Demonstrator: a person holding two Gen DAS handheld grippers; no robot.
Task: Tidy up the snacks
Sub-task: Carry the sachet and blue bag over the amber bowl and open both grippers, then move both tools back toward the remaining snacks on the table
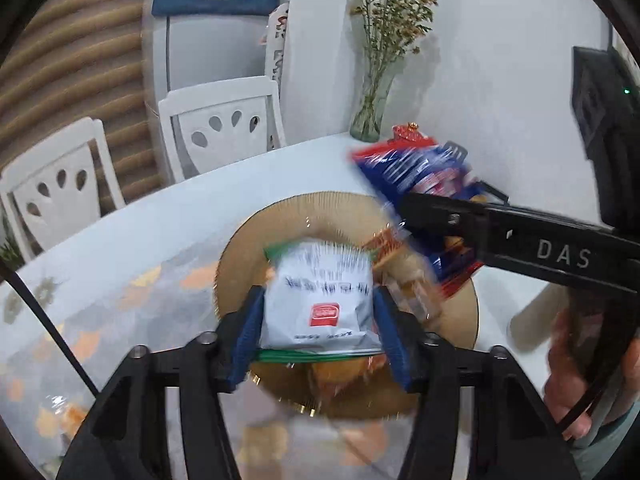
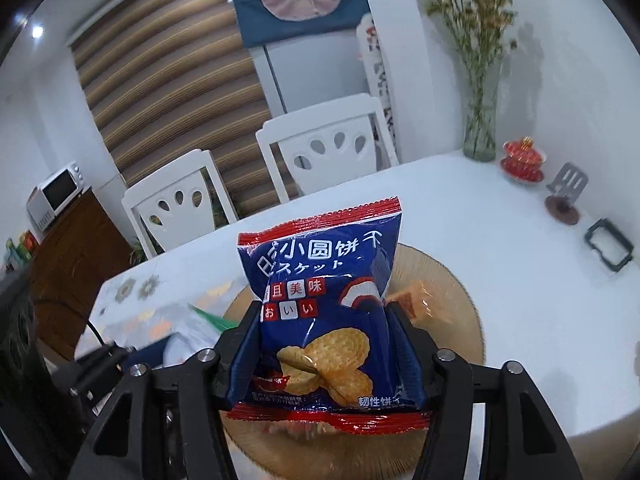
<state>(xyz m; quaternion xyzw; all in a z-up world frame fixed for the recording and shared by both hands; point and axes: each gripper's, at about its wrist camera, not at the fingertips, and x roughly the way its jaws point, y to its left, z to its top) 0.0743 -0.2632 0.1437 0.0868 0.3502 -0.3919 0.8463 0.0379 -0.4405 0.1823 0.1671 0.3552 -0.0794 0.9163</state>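
Above the round woven mat [image 2: 448,300] on the worktop [image 2: 500,240], the left gripper [image 1: 320,312] has its jaws clenched on a white packet [image 1: 320,292] and the right gripper [image 2: 324,344] on a blue biscuit bag [image 2: 324,300], likely for sorting.

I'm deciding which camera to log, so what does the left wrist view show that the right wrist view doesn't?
Only the left wrist view: the left gripper shut on a white snack packet, seen whole. Only the right wrist view: a toaster oven, a red lidded cup and a phone stand. Both: the blue biscuit bag in the right gripper, the woven placemat, the flower vase.
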